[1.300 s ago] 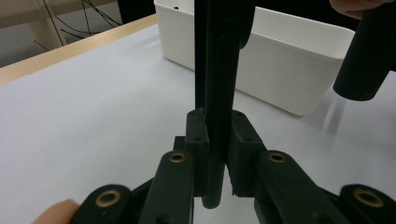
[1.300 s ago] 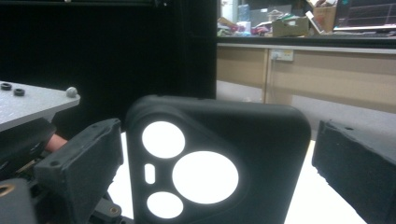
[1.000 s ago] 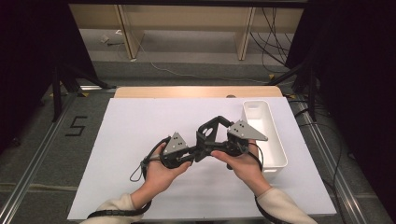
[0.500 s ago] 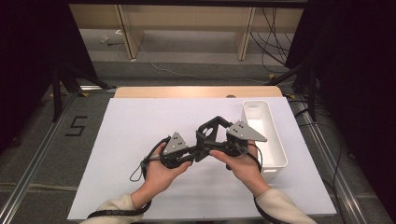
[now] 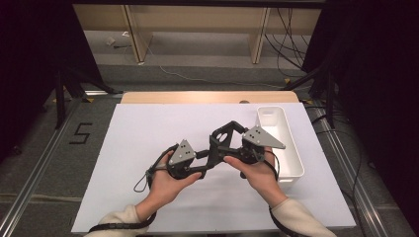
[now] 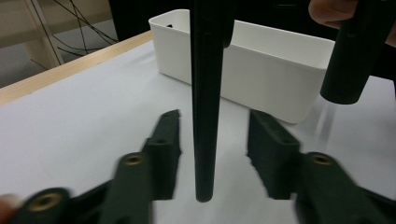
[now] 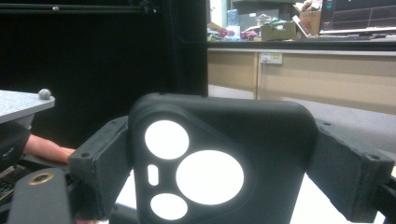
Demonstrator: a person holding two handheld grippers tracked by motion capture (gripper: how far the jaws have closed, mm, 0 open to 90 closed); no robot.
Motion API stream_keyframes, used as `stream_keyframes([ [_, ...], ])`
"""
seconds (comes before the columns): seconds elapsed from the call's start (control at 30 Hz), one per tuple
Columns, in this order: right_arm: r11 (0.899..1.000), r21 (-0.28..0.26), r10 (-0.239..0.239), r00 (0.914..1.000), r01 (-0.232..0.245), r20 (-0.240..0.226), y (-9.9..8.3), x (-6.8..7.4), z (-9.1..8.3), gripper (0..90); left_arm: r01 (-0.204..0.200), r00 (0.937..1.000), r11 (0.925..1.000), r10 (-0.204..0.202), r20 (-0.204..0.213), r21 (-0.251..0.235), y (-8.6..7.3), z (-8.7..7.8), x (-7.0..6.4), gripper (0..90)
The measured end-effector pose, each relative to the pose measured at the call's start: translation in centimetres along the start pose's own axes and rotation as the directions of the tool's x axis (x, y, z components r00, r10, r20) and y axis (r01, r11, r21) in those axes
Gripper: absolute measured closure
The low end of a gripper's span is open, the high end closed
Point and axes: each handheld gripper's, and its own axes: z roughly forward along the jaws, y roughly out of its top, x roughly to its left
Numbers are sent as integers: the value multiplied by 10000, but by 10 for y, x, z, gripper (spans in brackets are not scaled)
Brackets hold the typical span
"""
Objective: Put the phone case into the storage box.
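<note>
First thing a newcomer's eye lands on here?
A black phone case, clamped in the right tool over the middle of the white mat, its camera cutouts showing white. The left tool has its open jaws either side of the case's edge, not touching. A white bin stands at the mat's right.

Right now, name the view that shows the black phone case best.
The right gripper view: the black phone case faces the camera, lens cutouts plain, gripped between the right tongs. The left gripper view sees it edge-on between the open left tongs; the high view shows it small, from above.
</note>
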Motion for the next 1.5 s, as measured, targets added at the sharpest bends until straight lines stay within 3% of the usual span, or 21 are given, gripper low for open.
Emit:
stream_keyframes([
  [0.2, 9999, -108, 39, 9999, -38, 105, 4, -3, -2, 146, -48, 10000, 9994, 45, -80, -332, 1, -11, 6, 196],
  [0.4, 9999, -154, 60, 9998, -57, 180, 6, -6, -4, 146, -214, 9996, 9974, 200, -209, -690, 2, -23, 10, 0],
  [0.8, 9996, -269, 79, 9994, -71, 331, 10, -10, -7, 146, -151, 9982, 9925, 79, -597, -1213, -2, -52, 19, 0],
  [1.2, 9995, -310, 72, 9992, -60, 396, 11, -12, -7, 147, -86, 9961, 9922, -23, -877, -1242, -13, -75, 26, 0],
  [1.5, 9993, -344, 128, 9984, -109, 552, 14, -16, -9, 147, -106, 9951, 9923, -16, -987, -1232, -17, -82, 28, 0],
])
